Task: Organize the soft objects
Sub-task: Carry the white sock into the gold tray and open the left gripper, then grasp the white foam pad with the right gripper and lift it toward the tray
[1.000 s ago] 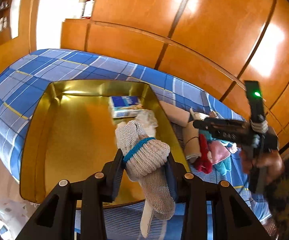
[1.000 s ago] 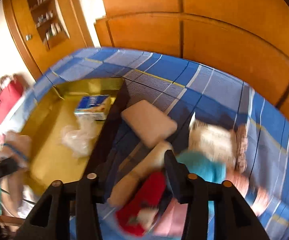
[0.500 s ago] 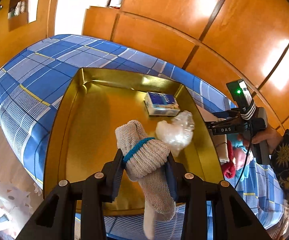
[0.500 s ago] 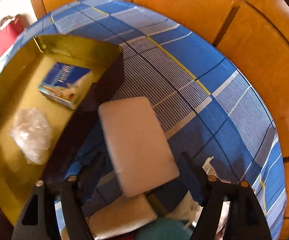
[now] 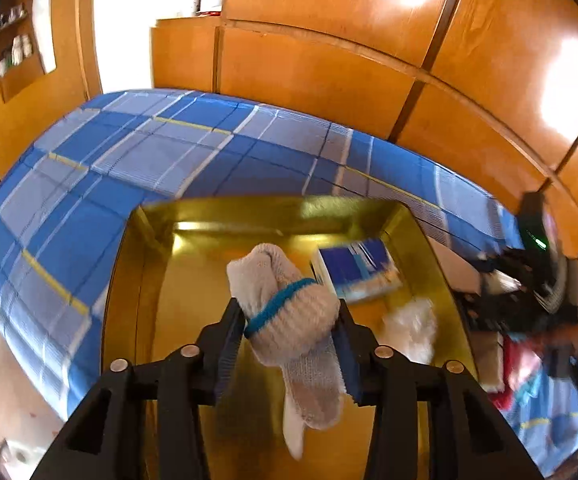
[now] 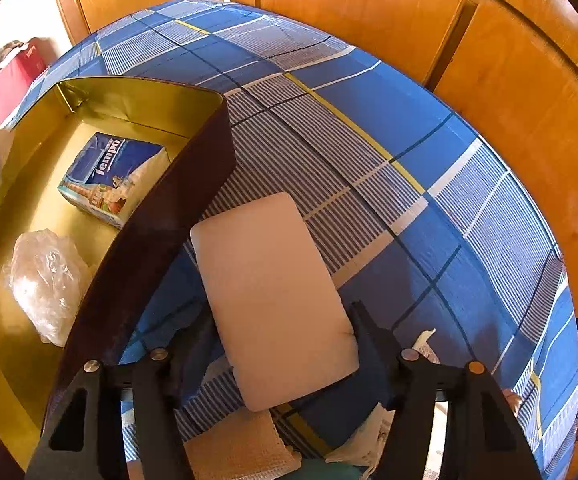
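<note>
Two soft things are in play at once. A rolled grey sock (image 5: 289,320) with a blue band sits between the pads of the left gripper (image 5: 289,344), its loose end hanging below; over the last second this gripper has carried it further out over the gold tray (image 5: 137,280), and the jaws are now opening, though the pads still look to be touching the roll on both sides, so I judge a drop into the tray is starting. On the blue checked bedspread (image 6: 429,208) just beside the tray's dark outer wall lies a pale foam pad (image 6: 273,292). The right gripper (image 6: 281,344), which a second ago hung over the heap of small clothes, has come down astride this pad; its jaws are closing, the right finger against the pad's edge, the left one apart from it, so no grip yet. Already inside the tray are a blue tissue pack (image 6: 109,180) and a crumpled clear bag (image 6: 45,280). Likely the sock goes third and the pad fourth.
</note>
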The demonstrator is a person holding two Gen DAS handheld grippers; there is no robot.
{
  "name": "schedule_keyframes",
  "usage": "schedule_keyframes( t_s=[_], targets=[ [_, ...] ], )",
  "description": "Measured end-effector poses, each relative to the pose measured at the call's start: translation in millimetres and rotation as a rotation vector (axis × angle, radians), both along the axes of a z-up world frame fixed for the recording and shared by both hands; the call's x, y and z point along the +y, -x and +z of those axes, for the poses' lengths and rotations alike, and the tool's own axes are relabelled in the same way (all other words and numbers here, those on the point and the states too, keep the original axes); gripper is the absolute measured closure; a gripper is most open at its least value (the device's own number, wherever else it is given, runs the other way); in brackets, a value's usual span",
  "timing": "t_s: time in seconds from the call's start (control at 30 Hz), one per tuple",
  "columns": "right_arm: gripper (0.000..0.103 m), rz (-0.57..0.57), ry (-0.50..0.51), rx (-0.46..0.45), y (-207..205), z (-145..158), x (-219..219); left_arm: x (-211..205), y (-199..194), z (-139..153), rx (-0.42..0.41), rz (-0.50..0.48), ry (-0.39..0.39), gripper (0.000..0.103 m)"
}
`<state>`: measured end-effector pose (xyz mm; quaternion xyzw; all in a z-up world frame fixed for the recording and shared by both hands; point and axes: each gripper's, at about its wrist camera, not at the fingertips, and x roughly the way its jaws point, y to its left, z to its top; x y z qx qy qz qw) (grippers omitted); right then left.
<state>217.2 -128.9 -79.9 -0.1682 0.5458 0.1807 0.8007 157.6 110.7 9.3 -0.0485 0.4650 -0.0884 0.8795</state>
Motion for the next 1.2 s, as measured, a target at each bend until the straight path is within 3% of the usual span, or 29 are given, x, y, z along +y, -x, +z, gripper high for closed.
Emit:
schedule_keyframes(
  t_s=[0.13,0.3,0.43,0.57,0.83,1.0,1.2],
  targets=[
    [0.038,-0.032,-0.017,-0.014,6,-2,-7,-7,-27,-6,-0.019,0.009,-0.007,0.039],
    [0.038,-0.057,-0.03,-0.024,11,-3,-15,-7,-29,-3,-0.046,0.055,0.019,0.03],
    [0.038,-0.071,-0.023,-0.033,9,-5,-12,-3,-8,2,-0.066,0.075,0.038,0.03],
    [0.038,-0.1,-0.014,-0.049,13,-5,-2,-5,25,7,-0.1,0.094,0.008,0.03],
    [0.039,-0.2,0.003,-0.115,29,-5,2,-11,71,4,-0.064,0.126,0.047,0.029],
    [0.04,-0.263,0.027,-0.156,39,0,0,-17,91,6,-0.078,0.114,0.032,0.029],
    [0.041,-0.356,-0.046,-0.221,53,26,-20,-26,105,9,-0.098,0.081,0.023,0.024]
  ],
)
